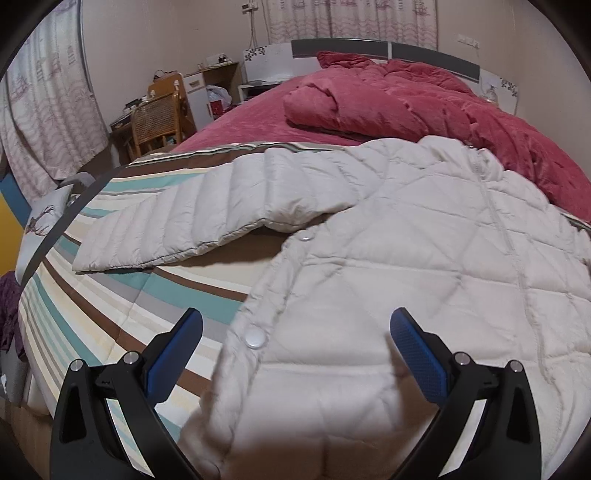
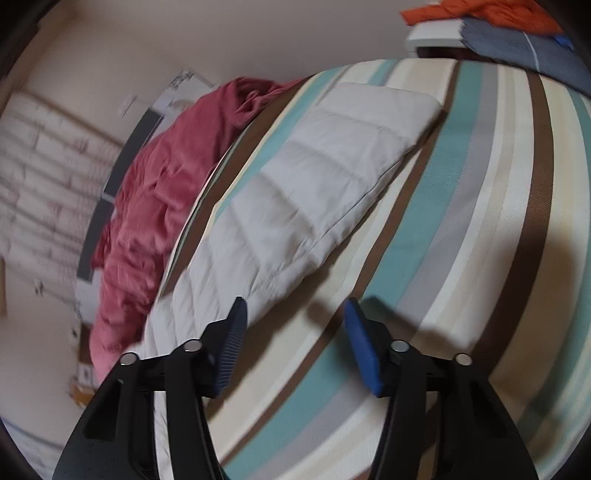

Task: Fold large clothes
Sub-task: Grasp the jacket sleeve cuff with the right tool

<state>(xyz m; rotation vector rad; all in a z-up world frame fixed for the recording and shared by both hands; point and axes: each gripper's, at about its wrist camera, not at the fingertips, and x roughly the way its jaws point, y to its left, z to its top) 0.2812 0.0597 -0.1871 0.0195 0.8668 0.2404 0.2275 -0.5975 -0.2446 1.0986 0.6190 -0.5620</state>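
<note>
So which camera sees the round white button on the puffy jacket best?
The left wrist view: the snap button sits close and clear on the white jacket, between the open left gripper fingers. The right wrist view shows only a jacket sleeve, no button.

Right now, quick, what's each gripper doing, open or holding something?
Left gripper: open, holding nothing, over the white quilted jacket.
Right gripper: open, empty, beside the jacket's sleeve.

A bed [image 1: 229, 122] with a red cover and a white-and-grey headboard [image 1: 436, 55] stands against a pale beige wall [image 1: 155, 33]. Patterned curtains [image 1: 48, 107] hang at the left and behind the headboard, beside a wicker-backed wooden chair [image 1: 155, 118] and a small white cabinet [image 1: 197, 92]
</note>
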